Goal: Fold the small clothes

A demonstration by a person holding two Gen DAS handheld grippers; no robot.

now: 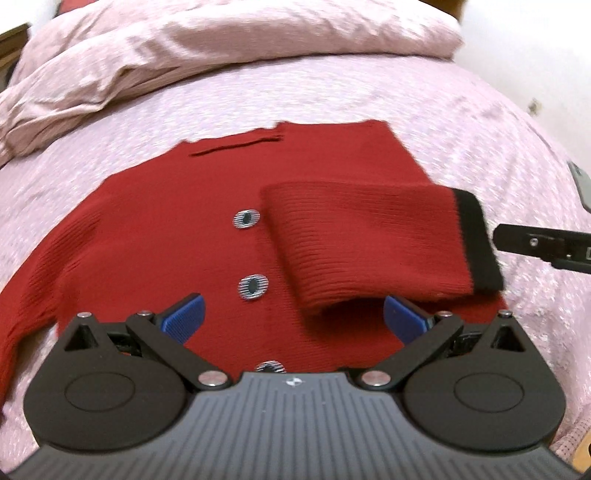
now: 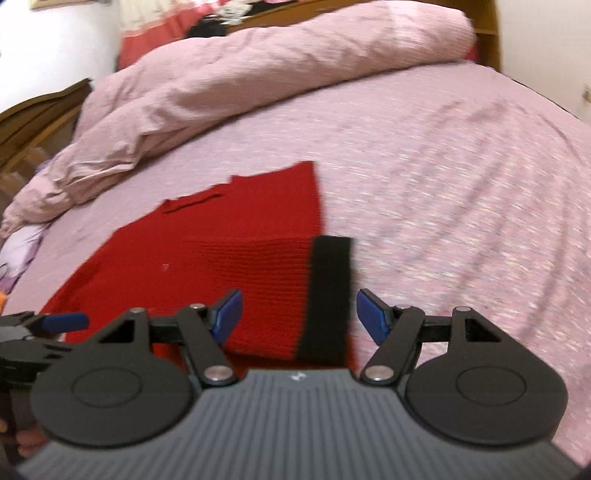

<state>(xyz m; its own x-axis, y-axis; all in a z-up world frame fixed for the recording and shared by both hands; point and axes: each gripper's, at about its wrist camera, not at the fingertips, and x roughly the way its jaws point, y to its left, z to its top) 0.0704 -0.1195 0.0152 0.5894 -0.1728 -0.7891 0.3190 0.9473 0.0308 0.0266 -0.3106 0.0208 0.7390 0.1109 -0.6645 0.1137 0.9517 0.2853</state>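
A small red knit cardigan (image 1: 166,240) with silver-and-black buttons (image 1: 252,286) lies flat on the pink bedspread (image 1: 369,92). Its right sleeve (image 1: 369,240), with a black cuff (image 1: 476,240), is folded across the front. My left gripper (image 1: 293,315) is open above the cardigan's lower front, holding nothing. My right gripper (image 2: 299,314) is open just above the folded sleeve (image 2: 251,280), with the black cuff (image 2: 328,291) between its blue fingers, not gripped. The left gripper shows at the left edge of the right wrist view (image 2: 55,321), the right gripper at the right edge of the left wrist view (image 1: 543,247).
A crumpled pink duvet (image 2: 258,85) lies along the far side of the bed. A wooden headboard (image 2: 484,33) and wooden furniture (image 2: 40,114) stand beyond. The cardigan's left sleeve (image 1: 33,306) stretches out to the left.
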